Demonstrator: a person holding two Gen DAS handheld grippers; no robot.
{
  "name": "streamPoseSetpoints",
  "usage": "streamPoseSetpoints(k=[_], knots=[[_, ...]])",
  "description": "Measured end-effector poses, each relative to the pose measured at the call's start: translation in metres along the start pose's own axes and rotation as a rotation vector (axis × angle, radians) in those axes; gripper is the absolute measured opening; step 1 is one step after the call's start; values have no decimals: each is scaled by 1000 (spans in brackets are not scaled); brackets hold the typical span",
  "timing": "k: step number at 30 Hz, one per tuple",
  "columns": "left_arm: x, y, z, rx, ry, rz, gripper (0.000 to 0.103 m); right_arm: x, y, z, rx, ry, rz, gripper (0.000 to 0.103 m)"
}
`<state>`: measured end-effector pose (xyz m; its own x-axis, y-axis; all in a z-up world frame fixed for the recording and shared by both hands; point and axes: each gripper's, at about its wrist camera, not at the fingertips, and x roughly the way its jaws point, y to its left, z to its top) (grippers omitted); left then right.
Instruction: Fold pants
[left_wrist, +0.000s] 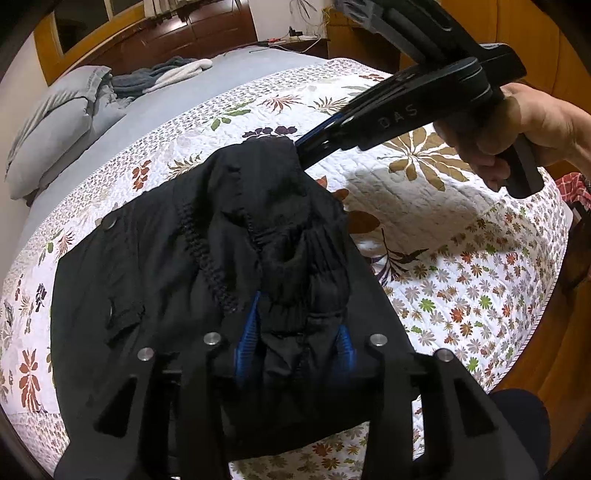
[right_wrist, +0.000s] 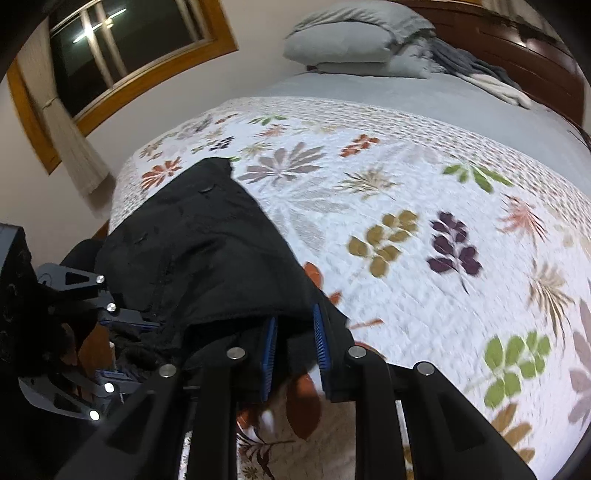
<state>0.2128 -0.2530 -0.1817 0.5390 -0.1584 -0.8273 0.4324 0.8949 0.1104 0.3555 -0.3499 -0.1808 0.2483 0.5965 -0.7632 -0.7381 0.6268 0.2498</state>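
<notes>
On the left wall a wood-framed window (right_wrist: 122, 55) shows dark glass; gray pillows (left_wrist: 55, 133) and crumpled gray clothes (left_wrist: 162, 75) lie by the dark headboard (left_wrist: 177, 37); a floral quilt (left_wrist: 461, 258) covers the bed's near part. Black pants (left_wrist: 207, 258) lie bunched on the quilt's left side, one end raised; the left gripper (left_wrist: 295, 343) pinches gathered cloth between blue pads; the right gripper (right_wrist: 295, 347) clamps a hem edge, its jaws narrowly parted around the fabric.
</notes>
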Motion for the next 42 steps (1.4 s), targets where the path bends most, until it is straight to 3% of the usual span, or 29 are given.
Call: streamPoseSetpoints(k=[2,4,6,10,14,16,21,23,26,30,33,36,39,41,42], knots=[[-4,5,-1,-26,-14,-73,57,-6,-8,-7,61,-1,-23,21],[-13,17,-5,-94,-45,-216,81,-17,-14,-15,121,-23,-53,21],[-30,38,-12,-187,-115,-345,87,-27,-16,-19,178,-48,-59,23],[-45,70,-22,-323,-169,-459,91,-48,1,-18,256,-141,-21,23],[-32,79,-22,-373,-104,-490,91,-45,32,1,262,-209,69,23],[-22,76,-26,-385,-74,-520,91,-31,38,9,282,-203,101,26],[-18,78,-36,-379,-46,-581,91,13,15,-7,431,-89,58,26],[-27,86,-38,-399,-66,-619,91,9,13,-17,467,-100,56,27],[-46,114,-45,-446,-126,-671,91,-19,28,-27,489,-186,47,29],[-66,168,-62,-524,-185,-591,95,-49,72,-36,476,-286,118,29],[-61,195,-74,-590,-148,-588,95,-33,97,-46,482,-235,154,29],[-50,213,-87,-651,-97,-598,95,-9,99,-66,537,-161,93,25],[-38,232,-103,-733,-66,-662,95,0,89,-87,632,-168,110,17],[-44,244,-111,-769,-80,-683,95,-1,91,-89,653,-171,110,18],[-48,252,-114,-779,-92,-678,95,-3,92,-89,662,-173,119,23]])
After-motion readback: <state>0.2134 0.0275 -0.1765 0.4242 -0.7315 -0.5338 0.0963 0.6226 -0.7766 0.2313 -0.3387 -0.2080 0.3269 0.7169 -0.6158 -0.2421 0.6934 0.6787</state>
